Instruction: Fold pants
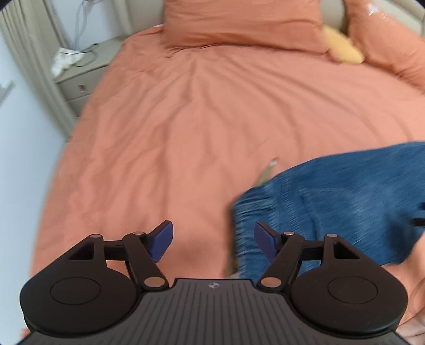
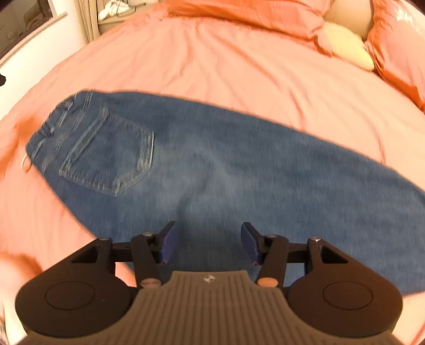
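Left gripper wide, empty, over orange duvet; jeans just right of it; right gripper parted, empty, above jeans; pillows, nightstand beyond

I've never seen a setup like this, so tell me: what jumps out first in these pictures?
A pair of blue jeans lies flat across a big salmon-orange bedspread, back pocket up, waistband to the left in the right wrist view. Both sets of black fingers, left and right, hang open above it, holding nothing. A yellow cushion sits between the pillows.
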`<state>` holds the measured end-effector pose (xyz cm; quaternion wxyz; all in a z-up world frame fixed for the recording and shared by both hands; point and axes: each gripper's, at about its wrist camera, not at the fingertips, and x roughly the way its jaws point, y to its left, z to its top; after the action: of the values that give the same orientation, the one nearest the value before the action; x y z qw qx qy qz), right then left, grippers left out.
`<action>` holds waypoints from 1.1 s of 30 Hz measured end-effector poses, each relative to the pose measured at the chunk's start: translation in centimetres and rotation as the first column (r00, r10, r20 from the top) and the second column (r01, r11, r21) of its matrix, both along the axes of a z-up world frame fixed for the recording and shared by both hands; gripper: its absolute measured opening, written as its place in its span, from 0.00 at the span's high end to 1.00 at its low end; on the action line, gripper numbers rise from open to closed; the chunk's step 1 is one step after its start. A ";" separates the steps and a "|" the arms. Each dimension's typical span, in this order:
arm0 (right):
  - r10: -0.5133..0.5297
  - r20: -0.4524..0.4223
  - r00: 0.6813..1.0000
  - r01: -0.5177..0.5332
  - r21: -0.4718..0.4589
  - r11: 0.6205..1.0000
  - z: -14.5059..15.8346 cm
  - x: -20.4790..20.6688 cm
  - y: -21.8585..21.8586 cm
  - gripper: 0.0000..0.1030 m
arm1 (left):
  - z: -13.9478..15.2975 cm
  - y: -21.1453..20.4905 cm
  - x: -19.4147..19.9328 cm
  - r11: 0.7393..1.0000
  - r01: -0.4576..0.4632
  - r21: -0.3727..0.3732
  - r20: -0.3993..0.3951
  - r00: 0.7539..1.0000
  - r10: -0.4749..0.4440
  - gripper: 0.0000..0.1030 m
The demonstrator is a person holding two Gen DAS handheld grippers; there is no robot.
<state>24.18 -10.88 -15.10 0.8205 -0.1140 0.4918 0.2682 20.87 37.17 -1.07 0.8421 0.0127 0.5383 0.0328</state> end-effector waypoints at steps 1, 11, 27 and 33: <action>0.004 0.008 1.000 -0.004 0.007 1.000 -0.1 0.3 0.6 0.55 | -0.8 -0.3 0.1 1.000 0.014 -0.013 0.014 1.000 -0.014 0.20; 0.149 0.054 0.987 -0.149 0.000 0.989 -2.0 2.8 9.9 0.75 | -12.3 -1.9 1.3 0.983 0.124 -0.136 0.002 0.992 -0.125 0.20; 0.319 0.093 0.943 -0.313 -0.071 0.947 -4.7 7.8 23.7 0.77 | -14.1 2.7 1.3 0.862 0.097 -0.498 0.257 0.966 0.040 0.59; 0.317 0.078 0.945 -0.312 -0.064 0.948 -5.6 8.1 23.7 0.77 | -11.3 -4.0 -2.4 0.867 0.355 -0.351 0.366 0.904 -0.222 0.84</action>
<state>32.29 12.82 -20.66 0.7847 -0.2232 0.4376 0.3780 18.51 33.22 -12.36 0.8955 -0.0878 0.3842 -0.2069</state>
